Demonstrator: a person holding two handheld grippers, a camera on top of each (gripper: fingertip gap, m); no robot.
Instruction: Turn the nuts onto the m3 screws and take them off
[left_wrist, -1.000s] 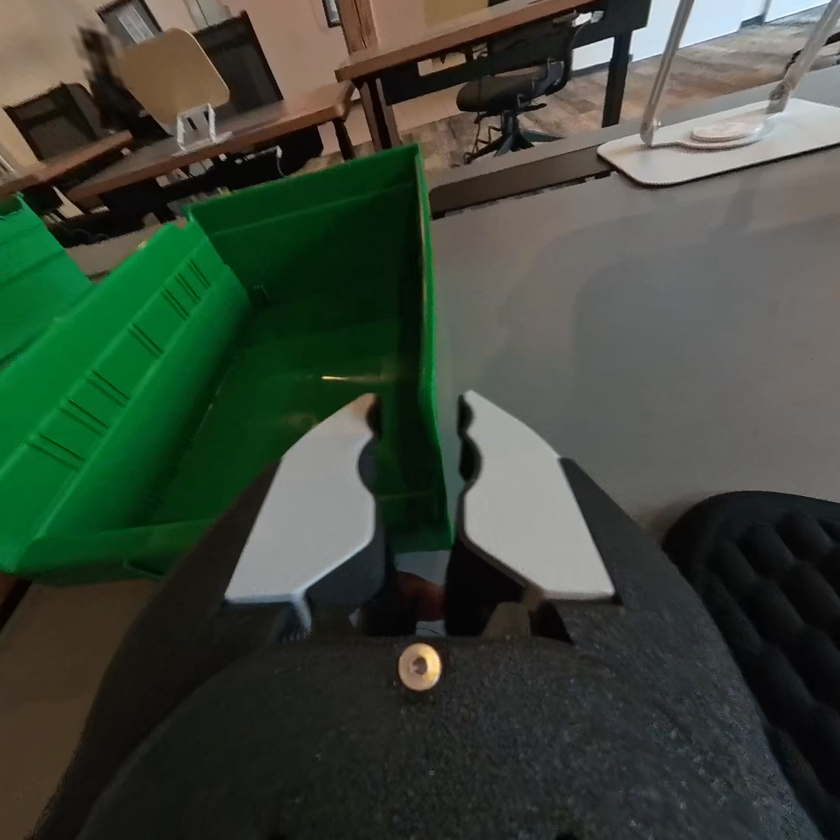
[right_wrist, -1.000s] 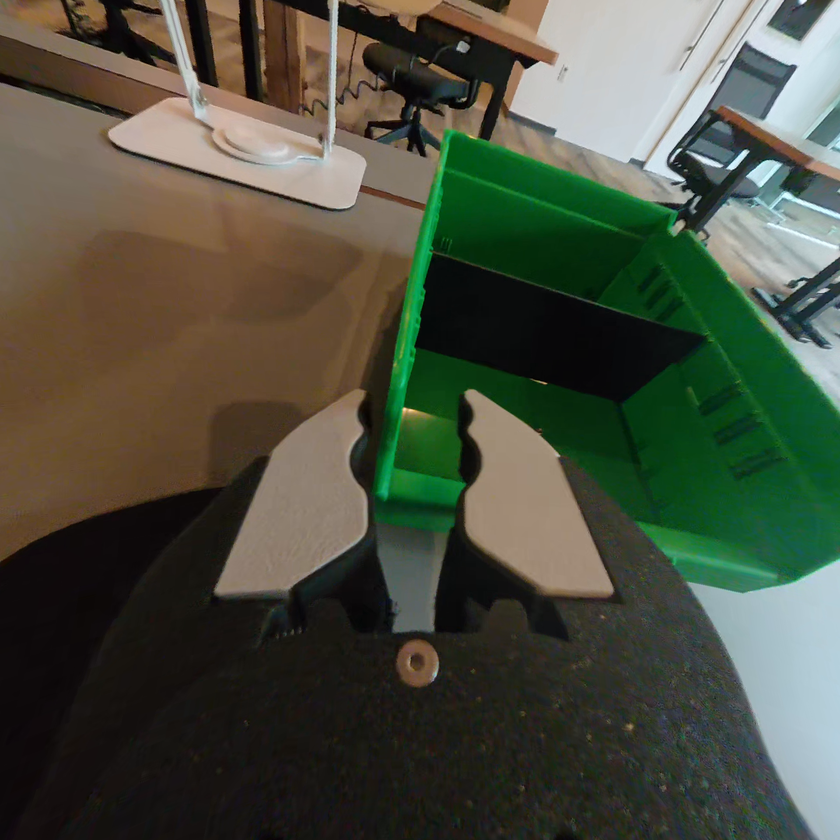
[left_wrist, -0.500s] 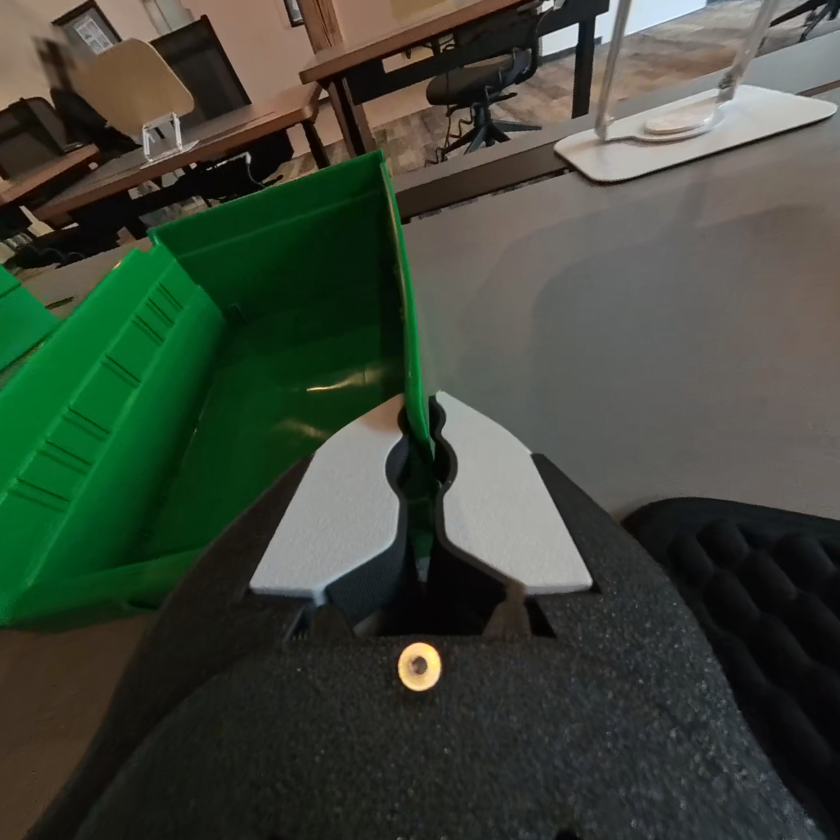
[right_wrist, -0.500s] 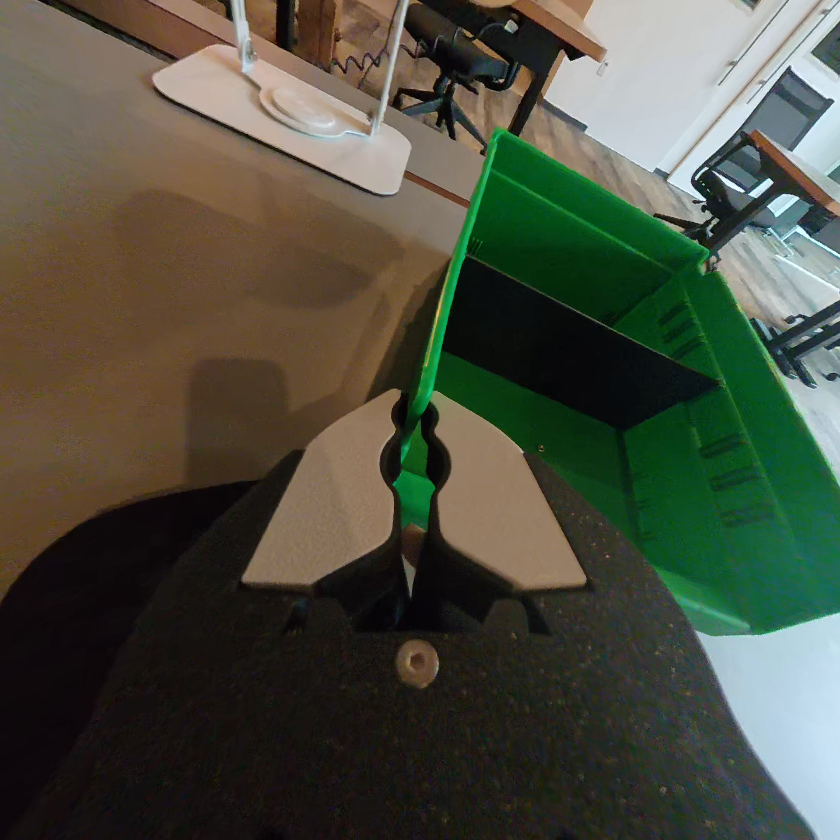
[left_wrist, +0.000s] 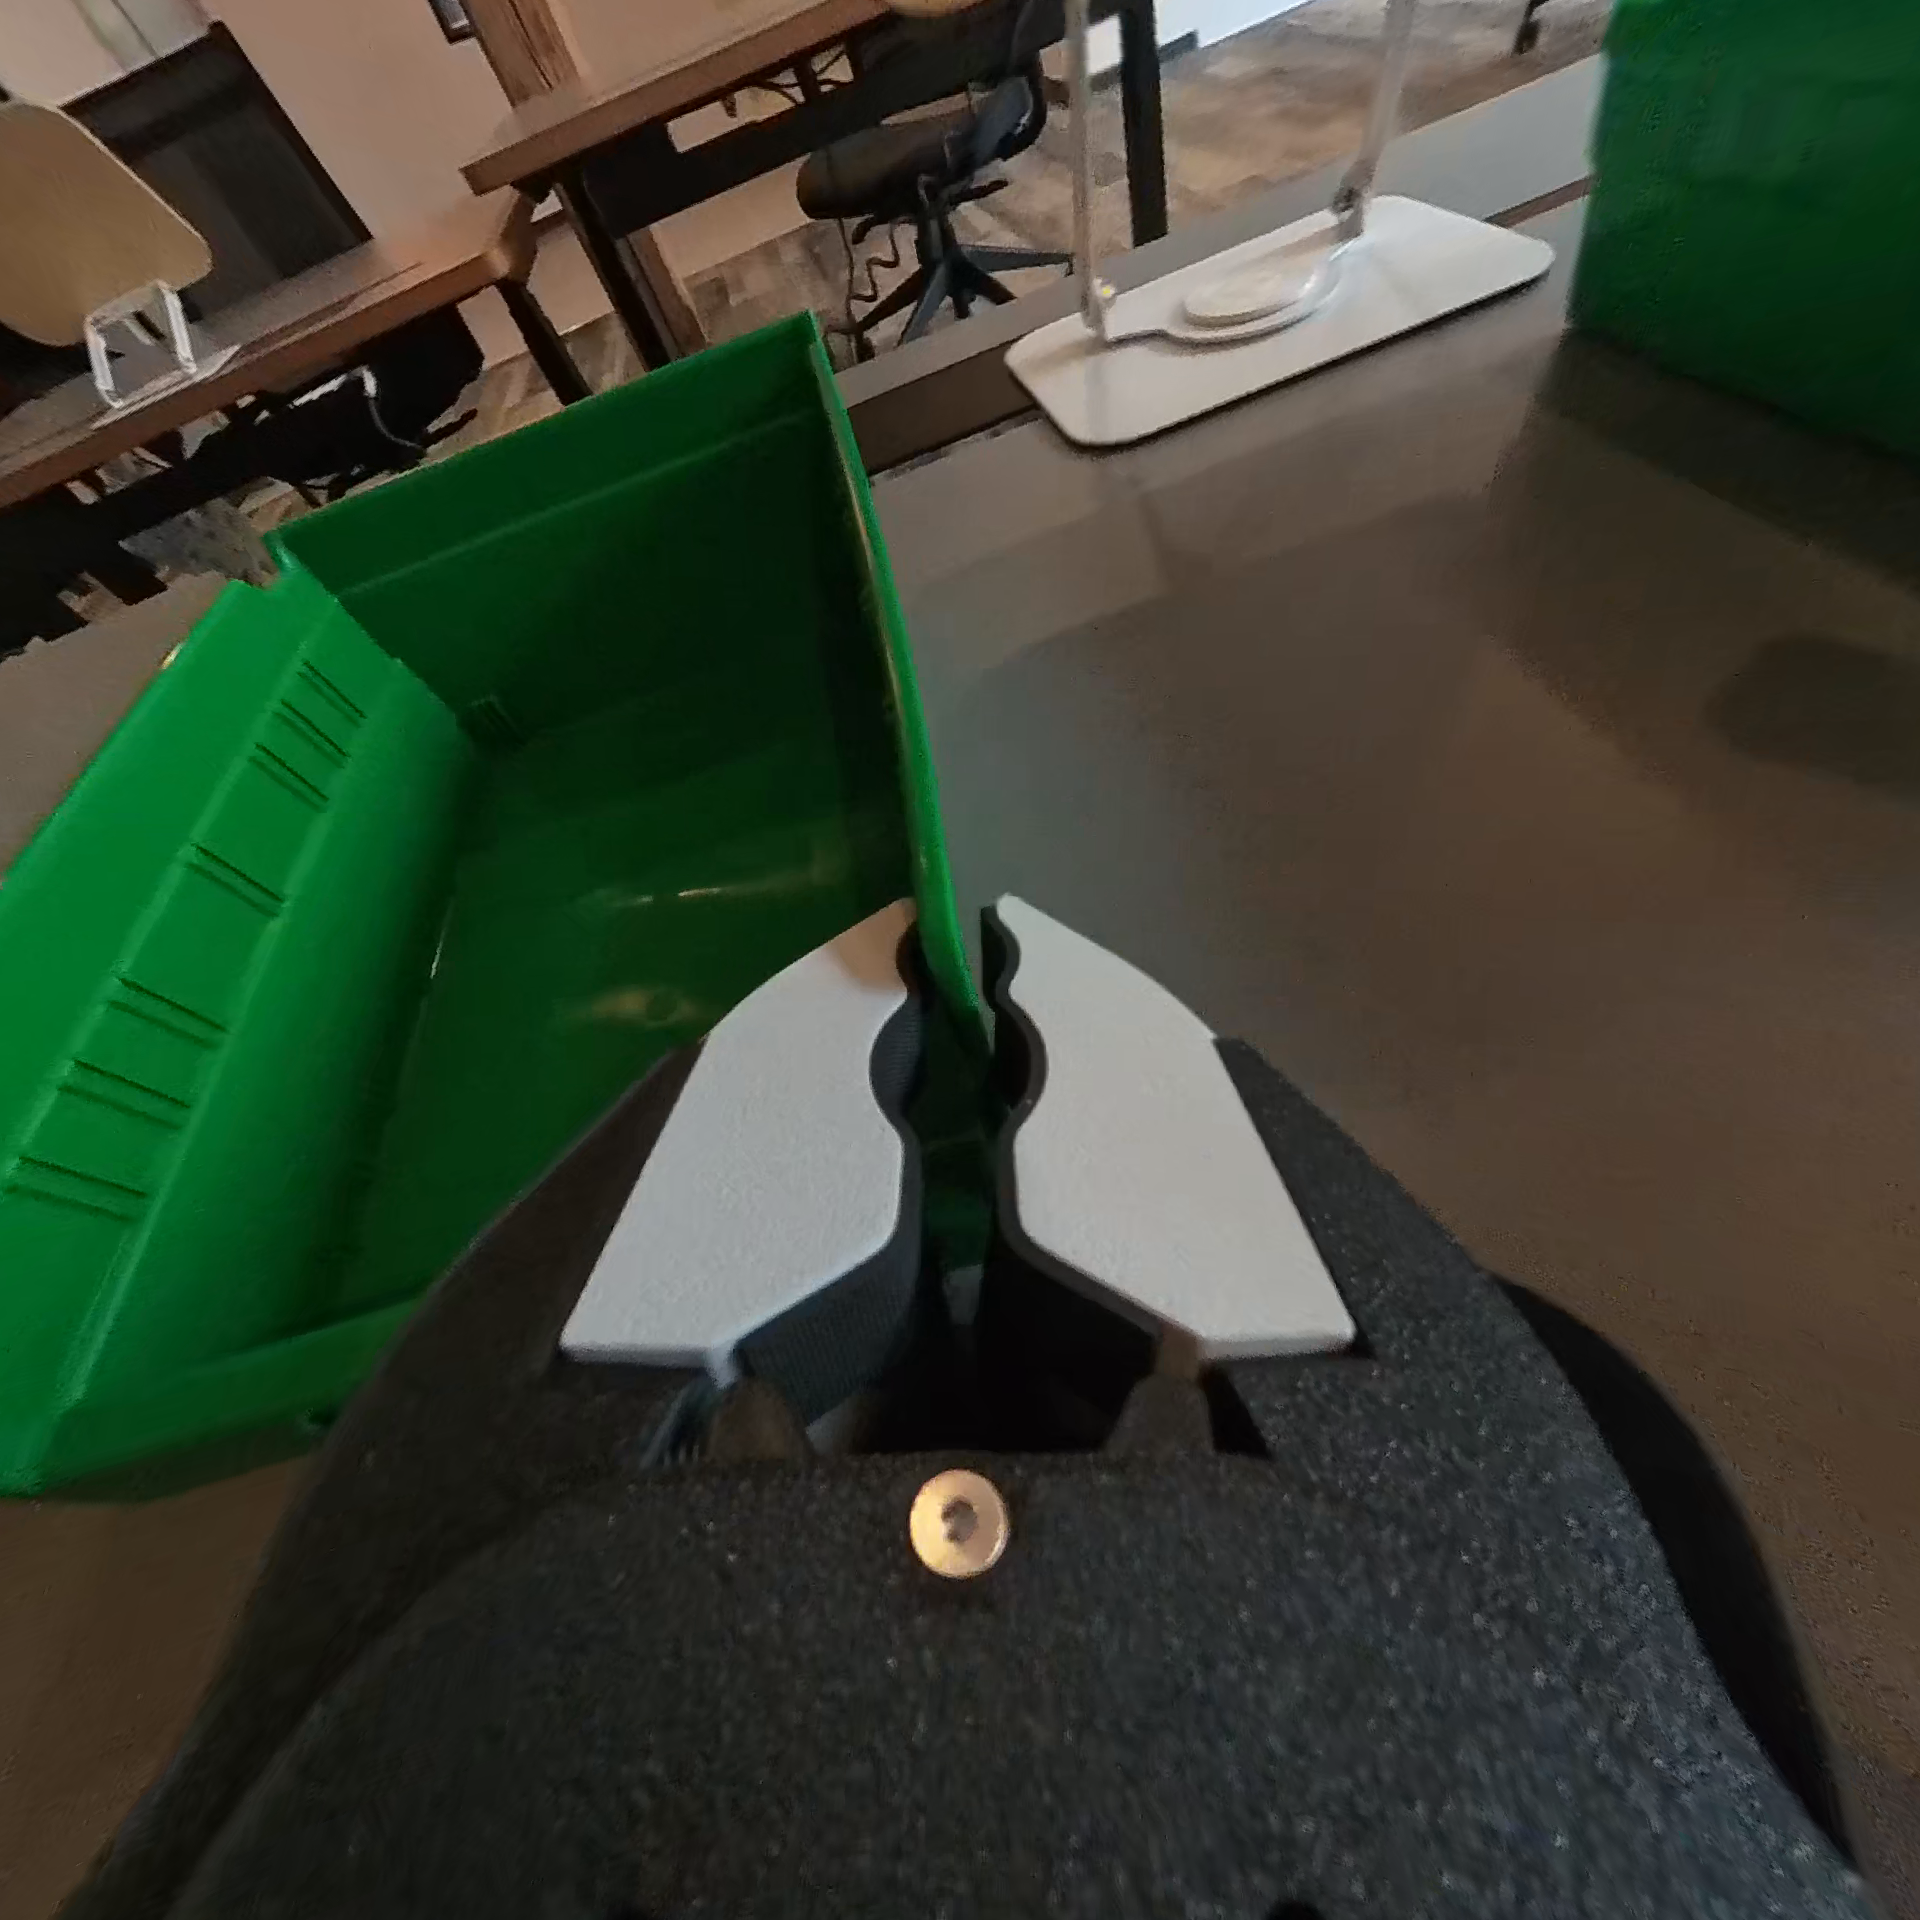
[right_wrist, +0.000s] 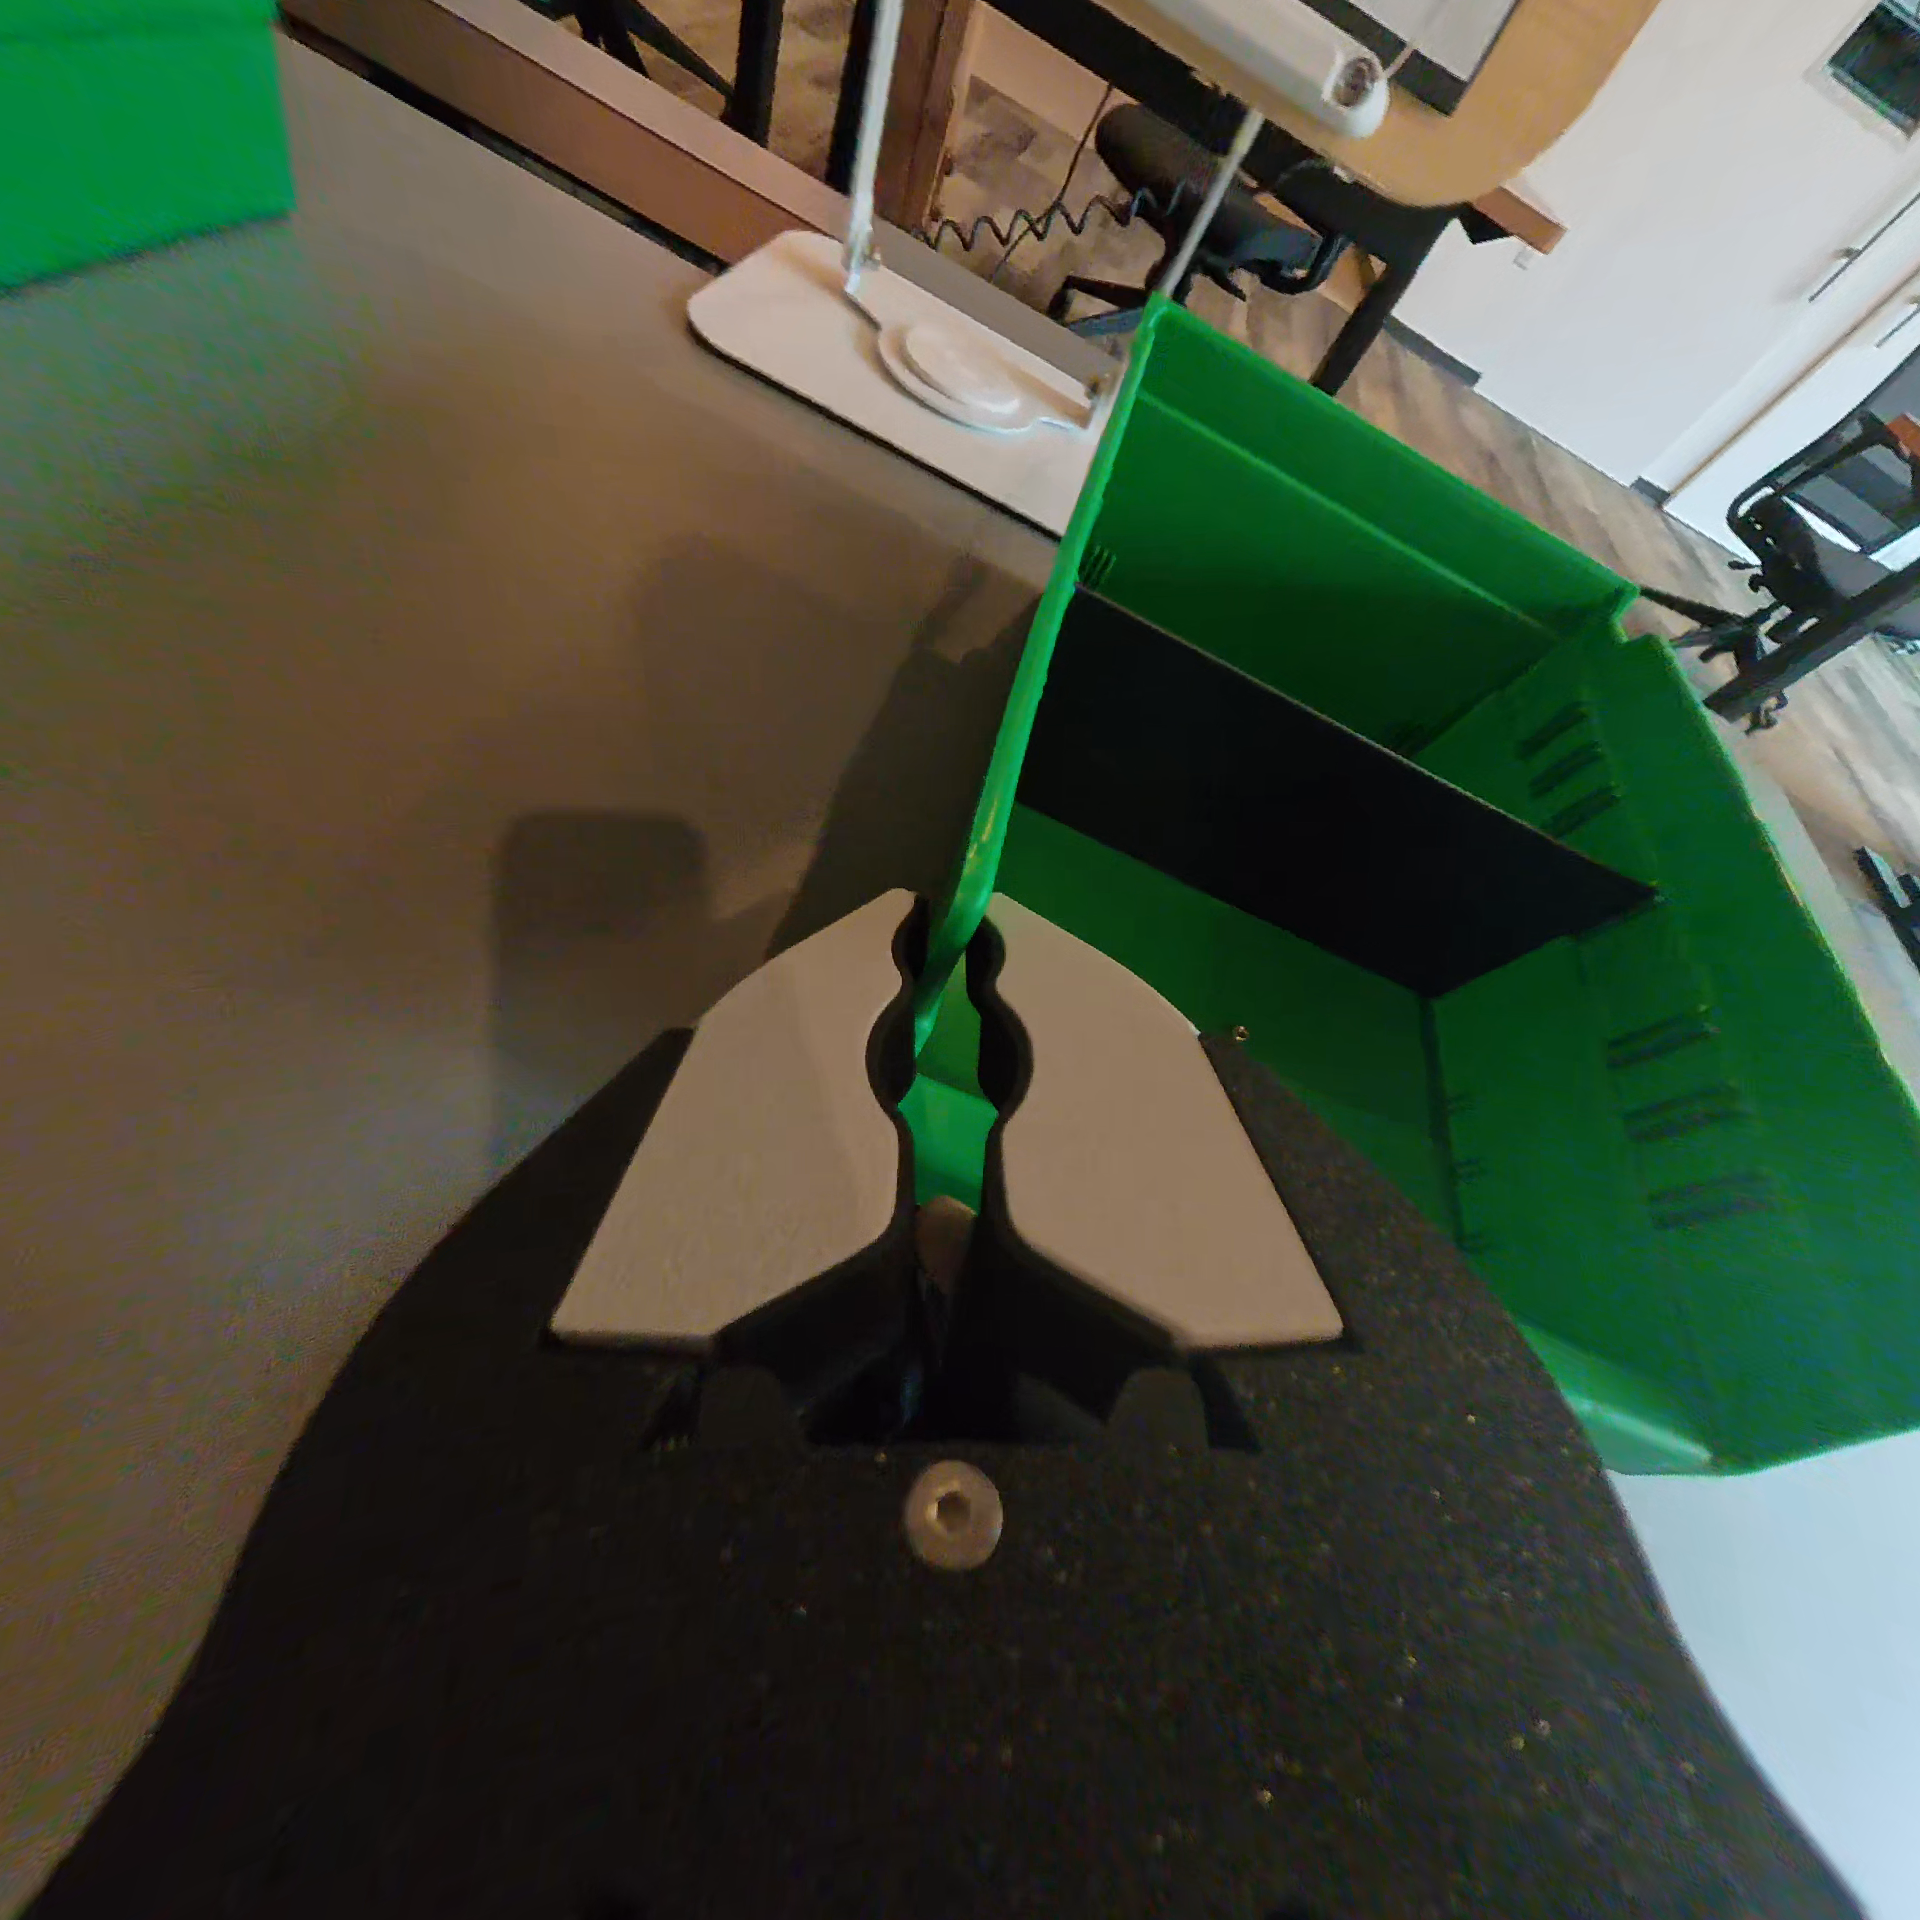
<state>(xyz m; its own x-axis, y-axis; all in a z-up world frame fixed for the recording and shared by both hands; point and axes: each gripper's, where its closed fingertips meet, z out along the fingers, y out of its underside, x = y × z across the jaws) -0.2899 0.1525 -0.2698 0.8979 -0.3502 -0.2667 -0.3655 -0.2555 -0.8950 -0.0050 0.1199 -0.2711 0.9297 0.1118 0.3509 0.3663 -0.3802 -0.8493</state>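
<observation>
No readable text, label, brand, number or sign is found in either view. The green bins are plain, with moulded ribs only. Nothing is printed on the white lamp base. A small clear stand on a far desk is seen in the left wrist view, too blurred for anything on it to be made out.

Wooden desks (left_wrist: 665, 135), black office chairs (left_wrist: 914, 187), pale walls (right_wrist: 1662, 260).

Open tabletop (left_wrist: 1351, 831) between green bins (left_wrist: 520, 831)
</observation>
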